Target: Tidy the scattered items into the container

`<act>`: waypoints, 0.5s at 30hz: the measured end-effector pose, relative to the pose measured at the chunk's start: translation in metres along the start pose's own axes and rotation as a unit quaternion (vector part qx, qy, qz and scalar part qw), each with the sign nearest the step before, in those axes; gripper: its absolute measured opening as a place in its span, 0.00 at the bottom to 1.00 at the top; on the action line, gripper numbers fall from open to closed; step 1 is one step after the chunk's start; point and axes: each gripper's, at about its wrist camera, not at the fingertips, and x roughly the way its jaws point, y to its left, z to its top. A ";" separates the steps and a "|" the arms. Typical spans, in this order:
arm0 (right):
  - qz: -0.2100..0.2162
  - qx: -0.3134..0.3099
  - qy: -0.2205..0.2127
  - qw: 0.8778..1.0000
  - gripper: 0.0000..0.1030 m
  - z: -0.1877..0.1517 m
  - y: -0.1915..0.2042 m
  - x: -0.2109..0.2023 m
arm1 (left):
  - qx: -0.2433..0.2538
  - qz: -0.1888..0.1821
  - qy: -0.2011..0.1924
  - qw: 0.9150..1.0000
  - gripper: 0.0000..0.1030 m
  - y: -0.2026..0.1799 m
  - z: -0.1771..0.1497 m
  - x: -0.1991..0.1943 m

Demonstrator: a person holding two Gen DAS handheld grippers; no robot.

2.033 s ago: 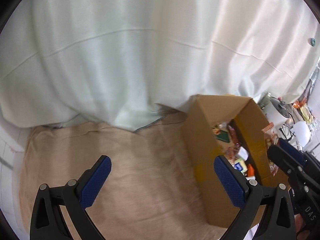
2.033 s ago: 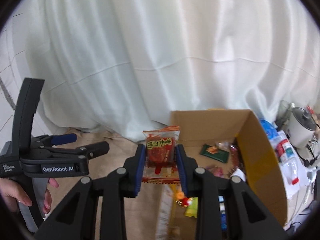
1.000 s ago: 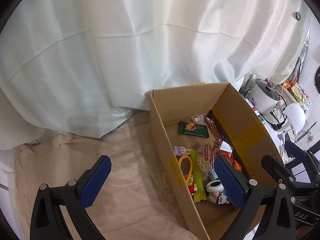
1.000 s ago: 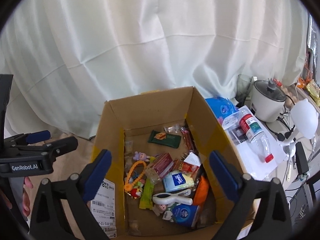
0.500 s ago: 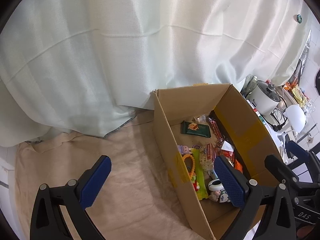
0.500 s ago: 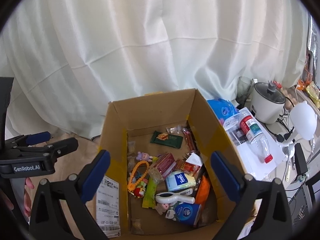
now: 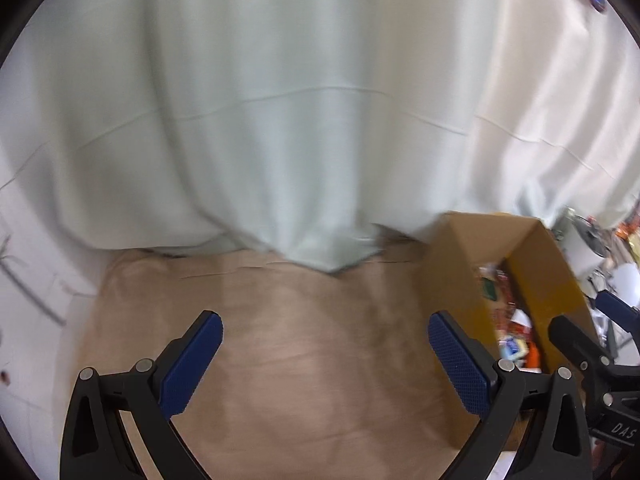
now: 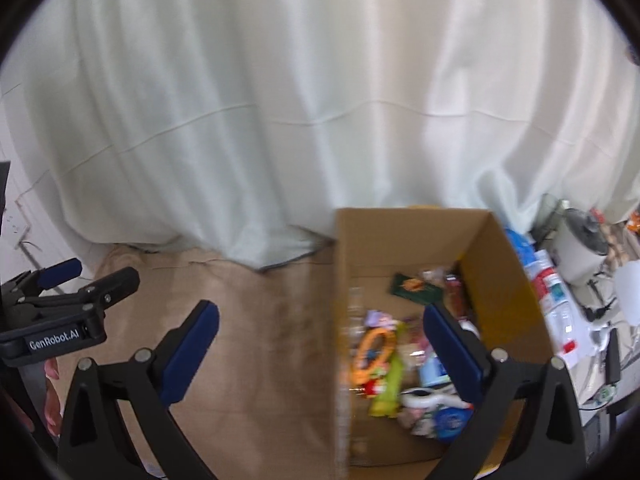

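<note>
Left gripper (image 7: 325, 360): jaws spread wide, nothing between them, over bare tan cloth (image 7: 304, 340).
Right gripper (image 8: 320, 356): jaws spread wide and empty; its left finger is over the cloth, its right finger over the box.
Grippers counted: two; each also shows at the edge of the other's view.
Hand: part of one hand (image 8: 50, 392) shows low at the left of the right wrist view, beside the left gripper's body.
Box (image 8: 508, 280): one open cardboard box, standing on the cloth at the right, its far side against the curtain.
Things in the box: a blurred heap, too smeared to count; a dark green packet (image 8: 414, 288) lies at the far end, an orange ring toy (image 8: 374, 350) nearer, a yellow-green packet (image 8: 388, 388) beside it.
Cloth: no loose items on the part that shows.
Curtain (image 7: 320, 120): one pale curtain fills the far side.
Right of the box: a white cooker (image 8: 580, 244) and a bottle (image 8: 554, 292) on a cluttered table.
Change from half a second ago: both views have swung left, so the box sits further right and more bare cloth shows; both pairs of jaws remain spread.
</note>
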 end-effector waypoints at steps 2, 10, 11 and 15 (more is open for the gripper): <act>0.009 0.000 0.004 1.000 1.00 -0.001 0.014 0.003 | -0.003 0.020 -0.005 1.000 1.00 0.017 -0.005 -0.006; 0.023 -0.012 0.014 1.000 1.00 -0.007 0.048 0.005 | -0.025 0.052 0.007 0.998 1.00 0.066 -0.027 -0.020; 0.023 -0.013 0.013 1.000 1.00 -0.009 0.050 0.005 | -0.028 0.052 0.007 0.998 1.00 0.069 -0.030 -0.021; 0.018 -0.011 0.018 1.000 1.00 -0.014 0.055 0.007 | -0.040 0.046 0.011 0.998 1.00 0.078 -0.039 -0.023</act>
